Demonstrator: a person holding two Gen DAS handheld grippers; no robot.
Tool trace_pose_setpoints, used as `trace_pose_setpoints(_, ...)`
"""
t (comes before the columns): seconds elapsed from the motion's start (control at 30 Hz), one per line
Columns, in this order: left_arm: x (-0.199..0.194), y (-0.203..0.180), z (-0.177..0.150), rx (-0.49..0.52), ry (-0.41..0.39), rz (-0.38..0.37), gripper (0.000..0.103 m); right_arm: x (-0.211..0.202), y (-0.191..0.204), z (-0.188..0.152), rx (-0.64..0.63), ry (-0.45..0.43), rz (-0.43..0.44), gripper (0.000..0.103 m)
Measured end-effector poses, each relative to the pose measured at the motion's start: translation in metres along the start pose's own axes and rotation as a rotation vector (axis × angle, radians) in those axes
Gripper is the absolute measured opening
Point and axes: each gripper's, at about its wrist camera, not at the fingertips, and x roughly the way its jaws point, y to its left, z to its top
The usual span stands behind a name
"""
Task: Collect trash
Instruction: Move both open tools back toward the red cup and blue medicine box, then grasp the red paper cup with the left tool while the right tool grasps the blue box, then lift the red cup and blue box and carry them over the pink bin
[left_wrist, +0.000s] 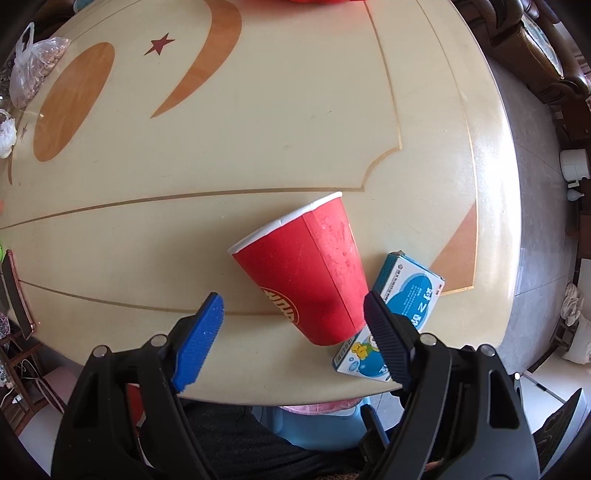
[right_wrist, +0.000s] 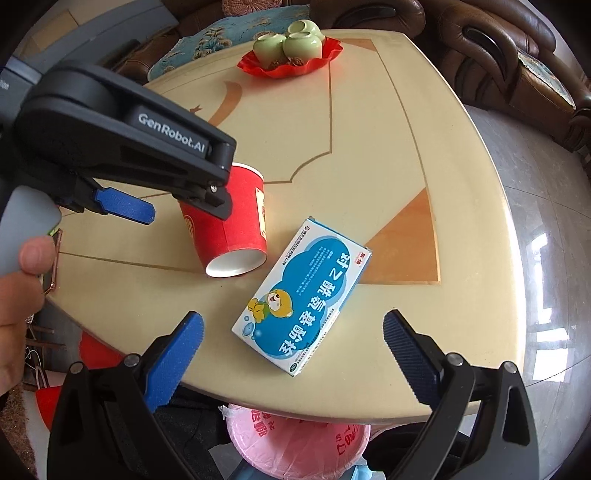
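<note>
We see a red paper cup (left_wrist: 314, 269) lying on its side near the desk's (left_wrist: 258, 129) front edge, just beside a flat blue-and-white cardboard box (right_wrist: 303, 295). Our left gripper (left_wrist: 295, 328) hangs released over the cup; our right gripper (right_wrist: 295, 354) gapes over the box. The glossy cream desk has orange inlays.

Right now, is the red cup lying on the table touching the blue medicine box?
Apart. The right wrist view shows a strip of bare table between the red cup and the medicine box.
</note>
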Motion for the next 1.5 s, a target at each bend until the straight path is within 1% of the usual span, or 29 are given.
trace_pose_setpoints(0.1, 0.011, 0.002, 0.006, -0.005, 0.023, -0.003, 0.076, 0.012, 0.003, -0.002, 0.006, -0.006, -0.041, 0.095)
trace_pose_setpoints(0.2, 0.018, 0.003, 0.012, -0.003, 0.036, -0.033, 0.079, 0.025, 0.006, -0.004, 0.015, -0.001, -0.078, 0.095)
trace_pose_setpoints(0.4, 0.026, -0.002, 0.02, 0.004, 0.055, -0.064, 0.08, 0.046, 0.011, -0.009, 0.036, 0.02, -0.091, 0.095)
trace_pose_setpoints(0.43, 0.029, -0.001, 0.019, 0.008, 0.085, -0.089, 0.08, 0.048, 0.01, -0.011, 0.036, 0.02, -0.095, 0.095)
trace_pose_setpoints(0.5, 0.036, 0.0, 0.022, 0.009, 0.092, -0.071, 0.08, 0.049, 0.009, -0.012, 0.037, 0.008, -0.085, 0.096)
trace_pose_setpoints(0.57, 0.045, 0.003, 0.025, 0.0, 0.109, -0.064, 0.08, 0.05, 0.008, -0.013, 0.022, -0.003, -0.11, 0.095)
trace_pose_setpoints(0.6, 0.05, 0.006, 0.026, -0.006, 0.121, -0.071, 0.08, 0.05, 0.008, -0.013, 0.013, -0.008, -0.114, 0.094)
trace_pose_setpoints(0.7, 0.06, 0.014, 0.028, -0.024, 0.138, -0.073, 0.072, 0.051, 0.011, -0.014, -0.022, -0.026, -0.153, 0.088)
trace_pose_setpoints(0.73, 0.058, 0.015, 0.029, -0.024, 0.126, -0.074, 0.069, 0.05, 0.014, -0.013, -0.032, -0.034, -0.163, 0.087)
trace_pose_setpoints(0.8, 0.057, 0.015, 0.03, -0.013, 0.119, -0.064, 0.069, 0.048, 0.018, -0.014, -0.064, -0.054, -0.169, 0.073)
trace_pose_setpoints(0.9, 0.057, 0.016, 0.03, -0.005, 0.11, -0.057, 0.067, 0.044, 0.016, -0.012, -0.082, -0.05, -0.159, 0.07)
trace_pose_setpoints(1.03, 0.054, 0.015, 0.026, 0.02, 0.083, -0.039, 0.066, 0.043, 0.019, -0.01, -0.104, -0.038, -0.146, 0.069)
trace_pose_setpoints(1.1, 0.05, 0.016, 0.025, 0.035, 0.065, -0.03, 0.066, 0.046, 0.007, 0.003, -0.118, -0.037, -0.147, 0.066)
trace_pose_setpoints(1.17, 0.046, 0.017, 0.02, 0.048, 0.048, -0.024, 0.066, 0.044, 0.004, 0.007, -0.114, -0.034, -0.134, 0.066)
trace_pose_setpoints(1.3, 0.037, 0.016, 0.013, 0.06, 0.014, -0.008, 0.066, 0.04, -0.005, 0.009, -0.12, -0.042, -0.133, 0.065)
trace_pose_setpoints(1.47, 0.031, 0.019, 0.007, 0.07, -0.017, 0.004, 0.066, 0.028, 0.003, 0.003, -0.127, -0.059, -0.135, 0.065)
trace_pose_setpoints(1.5, 0.029, 0.017, -0.006, 0.074, -0.025, 0.01, 0.066, 0.024, 0.002, 0.004, -0.125, -0.068, -0.139, 0.065)
